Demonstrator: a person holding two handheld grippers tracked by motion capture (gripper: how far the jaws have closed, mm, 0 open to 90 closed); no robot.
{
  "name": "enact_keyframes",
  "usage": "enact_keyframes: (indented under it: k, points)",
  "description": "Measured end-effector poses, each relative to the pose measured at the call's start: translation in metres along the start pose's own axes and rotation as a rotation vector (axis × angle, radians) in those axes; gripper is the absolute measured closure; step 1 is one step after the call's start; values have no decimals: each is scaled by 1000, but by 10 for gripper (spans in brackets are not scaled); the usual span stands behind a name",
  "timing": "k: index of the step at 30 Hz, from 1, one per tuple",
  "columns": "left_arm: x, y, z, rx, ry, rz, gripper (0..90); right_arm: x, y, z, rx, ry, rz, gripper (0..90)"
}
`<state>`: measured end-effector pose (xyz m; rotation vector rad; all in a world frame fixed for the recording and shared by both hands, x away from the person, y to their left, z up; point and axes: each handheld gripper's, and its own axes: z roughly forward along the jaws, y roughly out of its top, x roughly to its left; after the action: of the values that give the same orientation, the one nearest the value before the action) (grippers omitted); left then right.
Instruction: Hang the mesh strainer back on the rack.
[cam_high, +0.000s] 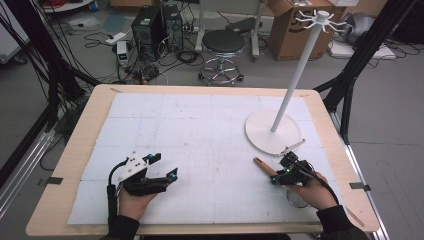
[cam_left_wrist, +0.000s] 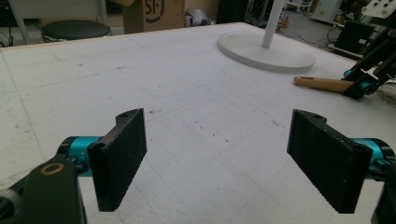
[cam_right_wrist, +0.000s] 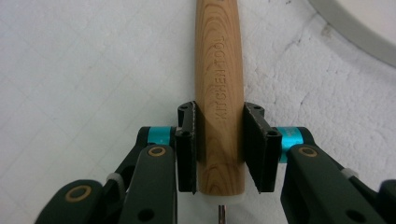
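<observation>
— Wood, pale and grained: wooden handle (cam_right_wrist: 219, 93) clamped between the jaws of the right gripper (cam_right_wrist: 219, 149), stamped "KITCHEN TOOL" along its length.

— Pinched from both sides?

— Yes, both black pads pressed flat against the handle near its lower end, a white collar and a thin metal stem just below. Lying low over the white foam mat (cam_high: 200, 140), toward the desk's right edge and nearer the front than the back.

— And from above?

— Same right gripper (cam_high: 283, 172) in the person's right hand, handle (cam_high: 263, 165) poking out up and to the left. Something round and wiry under the wrist, near the front right corner; too hidden to name.

— Left side?

— Left gripper (cam_high: 167, 166) resting in the left hand near the front left part of the mat, jaws spread wide, nothing between them. Confirmed in its own view: left gripper (cam_left_wrist: 217, 158) gaping over bare mat.

— Anything holding anything?

— No containers on the desk. Only a white stand (cam_high: 299, 70), round base (cam_high: 260, 135) sitting toward the back right of the mat, hooks (cam_high: 320, 19) at the top all bare. Base just beyond the handle's tip, close but apart.

— Seen from the left gripper too?

— Yes, base (cam_left_wrist: 266, 53) far off, handle (cam_left_wrist: 322, 84) lying just in front of it.
</observation>
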<state>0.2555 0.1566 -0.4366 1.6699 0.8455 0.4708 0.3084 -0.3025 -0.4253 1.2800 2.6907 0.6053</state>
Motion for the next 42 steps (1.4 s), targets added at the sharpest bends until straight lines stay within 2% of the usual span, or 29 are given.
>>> enact_keyframes:
  k: [2, 8, 10, 11, 12, 14, 15, 16, 21, 28, 33, 37, 42]
  points:
    - [0, 0, -1, 1, 3, -2, 203, 0, -5, 0, -40, -5, 0, 687]
    - [2, 0, -1, 0, 11, -8, 203, -12, -18, -5, -162, 89, 55, 686]
    - [2, 0, 0, 3, 12, -8, 203, -12, -18, -9, -212, 87, 64, 686]
    - [2, 0, 0, 3, 10, -6, 203, -12, -17, -10, -224, 105, 65, 685]
    - [2, 0, 0, 3, 11, -6, 203, -12, -17, -13, -273, 107, 67, 685]
    - [2, 0, -1, 3, 11, -6, 203, -14, -16, -18, -339, 139, 73, 684]
    - [2, 0, -1, 2, 11, -6, 203, -15, -16, -21, -399, 132, 68, 684]
    - [2, 0, -1, 3, 12, -6, 203, -17, -16, -24, -429, 148, 70, 684]
    - [2, 0, -1, 0, 11, -5, 203, -22, -18, -38, -603, 110, 84, 684]
    - [1, 1, -2, -7, 6, -2, 203, -28, -21, -60, -842, 90, 93, 684]
    - [1, 0, -1, -5, 3, -7, 205, -30, -19, -78, -1009, 90, 128, 684]
    - [1, 0, -1, -5, 0, -8, 205, -31, -10, -91, -1099, 91, 142, 684]
    - [1, 1, -3, -16, -3, -10, 206, -31, 4, -106, -1163, 94, 140, 683]
